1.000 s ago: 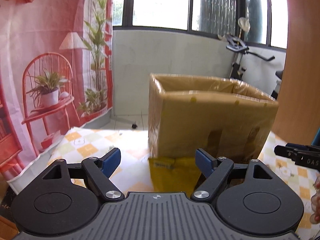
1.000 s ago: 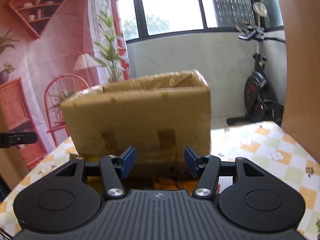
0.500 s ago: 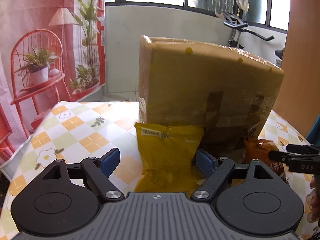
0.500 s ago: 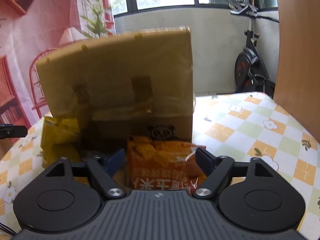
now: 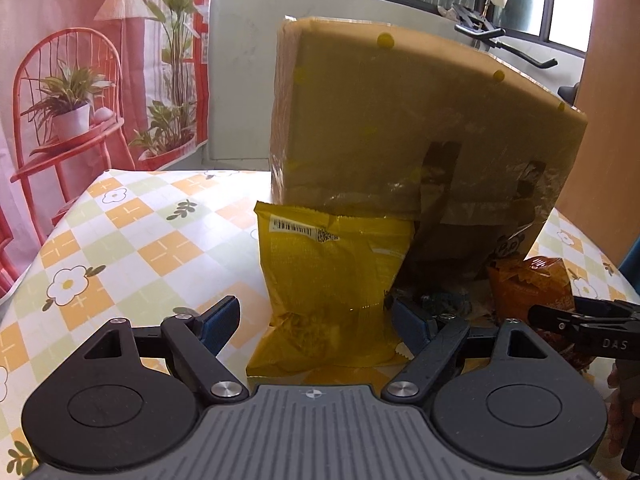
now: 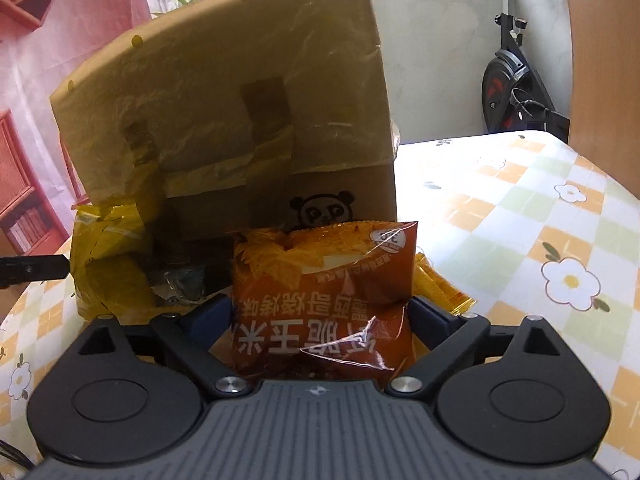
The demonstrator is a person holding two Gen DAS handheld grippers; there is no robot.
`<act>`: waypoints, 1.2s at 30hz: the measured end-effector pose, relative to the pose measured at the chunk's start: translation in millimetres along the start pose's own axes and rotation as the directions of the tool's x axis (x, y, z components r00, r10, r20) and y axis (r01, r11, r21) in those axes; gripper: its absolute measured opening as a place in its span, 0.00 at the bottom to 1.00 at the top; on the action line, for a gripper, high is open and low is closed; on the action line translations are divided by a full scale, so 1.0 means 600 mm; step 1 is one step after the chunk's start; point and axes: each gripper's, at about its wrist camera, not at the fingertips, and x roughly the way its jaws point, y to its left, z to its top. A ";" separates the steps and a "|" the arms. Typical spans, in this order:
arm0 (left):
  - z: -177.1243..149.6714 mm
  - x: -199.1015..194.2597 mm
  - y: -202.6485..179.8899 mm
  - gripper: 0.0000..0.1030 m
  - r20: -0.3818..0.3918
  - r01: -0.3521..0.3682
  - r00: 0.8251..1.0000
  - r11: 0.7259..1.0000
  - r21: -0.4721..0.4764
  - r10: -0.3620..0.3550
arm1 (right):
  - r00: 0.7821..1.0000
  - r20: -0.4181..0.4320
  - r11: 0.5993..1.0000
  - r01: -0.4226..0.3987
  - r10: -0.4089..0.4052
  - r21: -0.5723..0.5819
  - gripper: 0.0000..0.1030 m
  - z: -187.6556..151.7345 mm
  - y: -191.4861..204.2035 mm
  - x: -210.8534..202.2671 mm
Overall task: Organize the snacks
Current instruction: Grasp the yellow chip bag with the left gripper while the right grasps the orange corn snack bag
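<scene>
**A:** Where are the snacks?

**B:** Two packets lie on the table, each between one claw's fingers. The yellow snack bag lies in front of the left gripper, its barcode end at 12 o'clock, tucked against the foot of the cardboard box. The orange corn-snack packet lies in the right gripper, its top edge near the box's panda print.

**A:** Are the claws closed on them?

**B:** No. The left claw is spread wide, with a clear gap on its 9 o'clock side. The right claw is also apart, though its blue pads sit just beside the packet's edges; whether they touch cannot be told.

**A:** What surrounds them?

**B:** The tape-covered box stands behind, at 12 o'clock. Between the two packets lies a dark crumpled wrapper. More yellow packets peek out at 3 o'clock of the orange one. Everything rests on a checked, flowered tablecloth.

**A:** How should the person do this step well?

**B:** Likely by centring each packet first, then closing gently on the puffed middle, since air-filled bags slip and their contents crush. Lifting straight up should avoid dragging the neighbouring wrapper or nudging the box.
</scene>
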 end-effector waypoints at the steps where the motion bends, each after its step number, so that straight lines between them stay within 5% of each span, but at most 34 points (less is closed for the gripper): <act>1: 0.000 0.004 0.000 0.83 -0.003 0.000 1.000 1.000 0.002 0.000 | 1.000 0.014 1.000 -0.002 0.002 -0.005 0.94 -0.003 0.001 -0.001; 11: -0.003 0.036 -0.006 0.83 -0.001 -0.024 1.000 1.000 0.016 0.024 | 0.994 0.111 1.000 0.009 -0.009 0.002 0.88 -0.033 -0.001 -0.005; 26: -0.007 0.082 -0.012 0.83 -0.031 -0.038 0.999 0.999 0.020 0.039 | 0.993 0.114 0.999 -0.020 0.014 0.046 0.88 -0.036 -0.011 -0.003; 36: -0.024 0.042 -0.020 0.71 0.001 -0.060 0.998 0.998 0.016 0.060 | 0.994 0.096 0.995 -0.053 0.045 0.082 0.88 -0.035 -0.019 0.003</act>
